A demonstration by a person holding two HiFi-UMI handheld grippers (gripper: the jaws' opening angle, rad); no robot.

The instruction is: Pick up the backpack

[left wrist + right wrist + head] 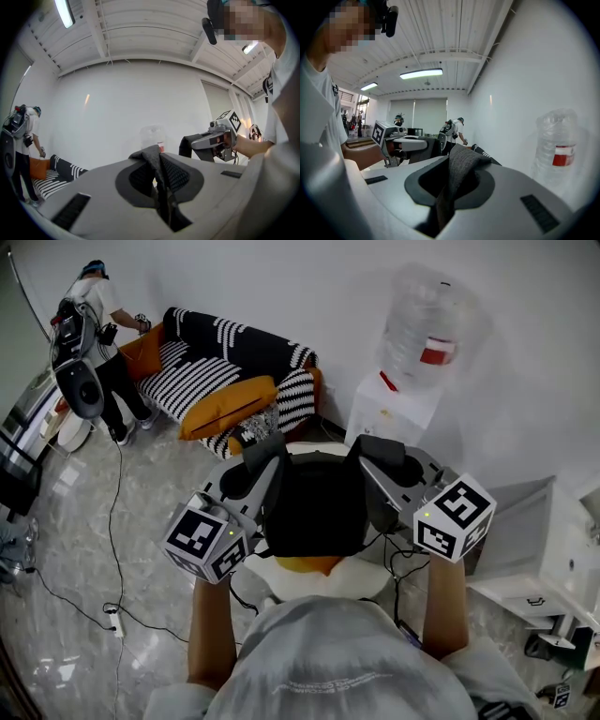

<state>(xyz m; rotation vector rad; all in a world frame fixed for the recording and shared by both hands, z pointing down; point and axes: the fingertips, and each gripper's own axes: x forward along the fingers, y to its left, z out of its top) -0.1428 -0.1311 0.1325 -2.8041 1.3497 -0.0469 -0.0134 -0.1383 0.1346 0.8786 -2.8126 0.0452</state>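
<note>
Reaching forward from a pale grey shirt point(328, 662), the person is extending two bare forearms with one grey two-jaw tool in each hand. The left gripper point(157, 164) is clamping a woven black shoulder strap point(152, 157) between its dark pads. Its jaws are nearly together and the webbing is bunching up out of the slot. The right gripper point(457, 178) is pinching the second black woven strap point(464, 161) just as tightly, and the fabric is folding over the top of its jaws.

The black fabric backpack point(314, 507) is hanging between the two tools, its straps running up and outward to each. Directly below it a white rounded seat with an orange patch point(361, 585) is showing. Whether the bag's bottom is touching that seat cannot be told.

Beyond, a white water dispenser point(394, 409) is standing against the white wall to the right, carrying a clear upturned bottle point(422, 320) with a red label. Further left, a black-and-white striped sofa with orange cushions point(234, 357) is sitting along the same wall on a glossy grey marbled floor point(159, 493). At the far left a second person in a white top point(98, 306) is standing at the sofa's end, wearing gear on the back.
</note>
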